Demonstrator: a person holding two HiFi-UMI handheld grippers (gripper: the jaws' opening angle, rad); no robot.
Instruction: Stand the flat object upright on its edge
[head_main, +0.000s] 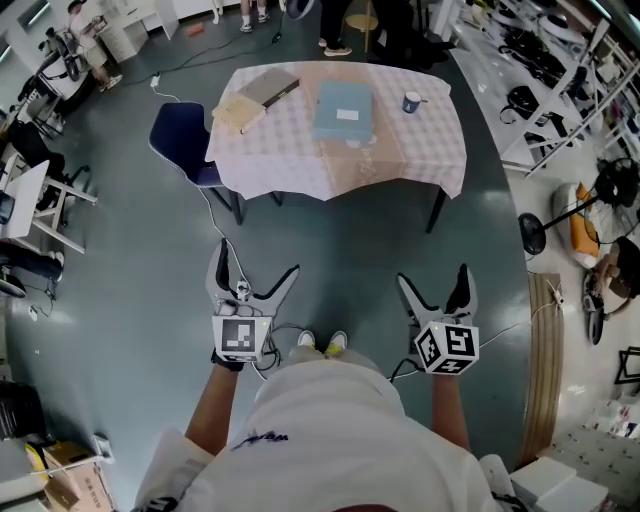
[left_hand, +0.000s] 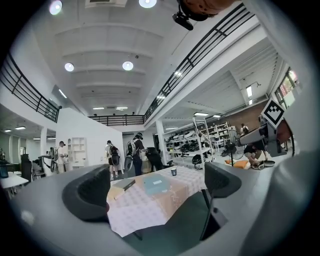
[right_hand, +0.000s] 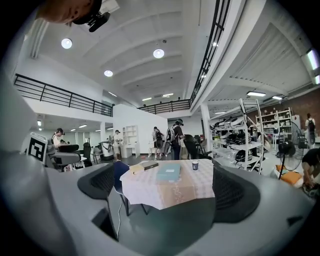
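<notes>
The person is standing well back from the worktop (head_main: 430, 140), holding the left claw (head_main: 258, 260) and the right claw (head_main: 433, 275) out toward it, both gaping wide and gripping nothing. A blue chair (head_main: 180, 140) is sitting at the worktop's left side. On the worktop, the flat blue box (head_main: 342, 108) is lying flat near the middle, with a grey book (head_main: 268, 87) to its left and a small cup (head_main: 412, 101) to its right.

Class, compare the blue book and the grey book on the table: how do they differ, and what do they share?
The blue book is light blue with a white label; the grey book is plain grey. The blue book lies in the middle of the table, square to its edges; the grey book sits askew toward the left end, partly on a tan book. Both lie flat.
</notes>
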